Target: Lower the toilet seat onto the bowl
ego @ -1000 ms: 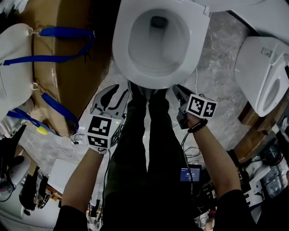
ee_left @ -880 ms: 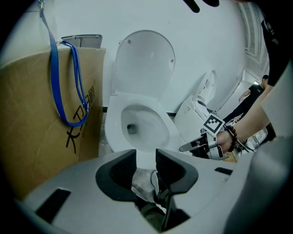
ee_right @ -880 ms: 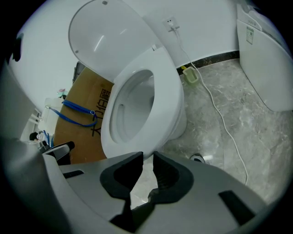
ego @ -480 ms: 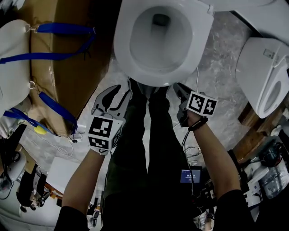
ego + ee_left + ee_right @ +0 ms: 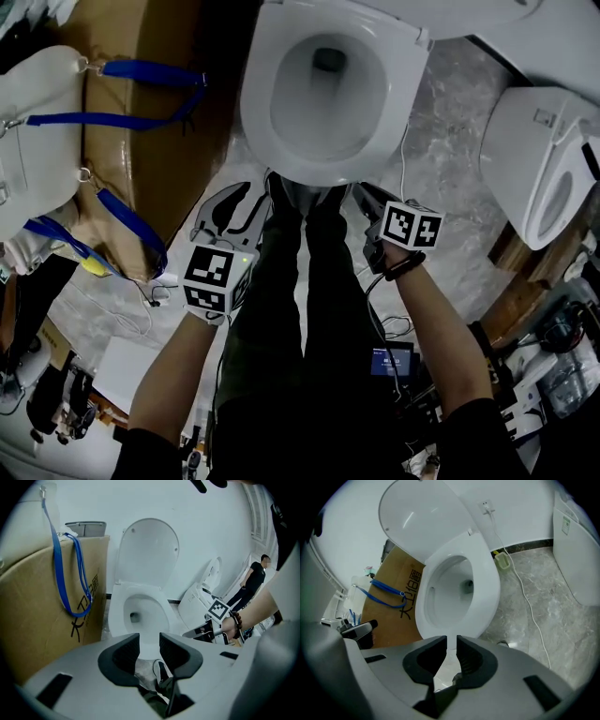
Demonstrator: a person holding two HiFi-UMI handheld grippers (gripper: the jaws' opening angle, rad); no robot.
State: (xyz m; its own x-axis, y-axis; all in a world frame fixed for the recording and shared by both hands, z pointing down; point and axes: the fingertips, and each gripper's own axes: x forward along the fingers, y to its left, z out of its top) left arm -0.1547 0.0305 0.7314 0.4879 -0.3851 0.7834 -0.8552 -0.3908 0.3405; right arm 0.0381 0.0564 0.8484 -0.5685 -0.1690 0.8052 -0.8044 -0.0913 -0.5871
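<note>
A white toilet (image 5: pixel 323 94) stands in front of the person's feet. Its lid (image 5: pixel 147 550) is upright against the wall, also seen in the right gripper view (image 5: pixel 417 517). The seat ring (image 5: pixel 161 606) lies flat on the bowl, and its rim (image 5: pixel 485 588) shows level there. My left gripper (image 5: pixel 239 195) hangs low at the bowl's front left, its jaws open and empty (image 5: pixel 149 641). My right gripper (image 5: pixel 368 195) is at the front right, short of the rim, with a narrow empty gap between its jaws (image 5: pixel 451 644).
A cardboard box (image 5: pixel 155 122) with blue straps and a white bag (image 5: pixel 37 131) stand left of the toilet. A second toilet (image 5: pixel 539 159) leans at the right. A white cable (image 5: pixel 405 159) runs over the marble floor. The person's legs (image 5: pixel 300 309) fill the middle; clutter lies behind.
The head view has shifted slightly, so the toilet sits a bit further right in it. Both grippers stay almost where they were, and the seat and lid have not moved.
</note>
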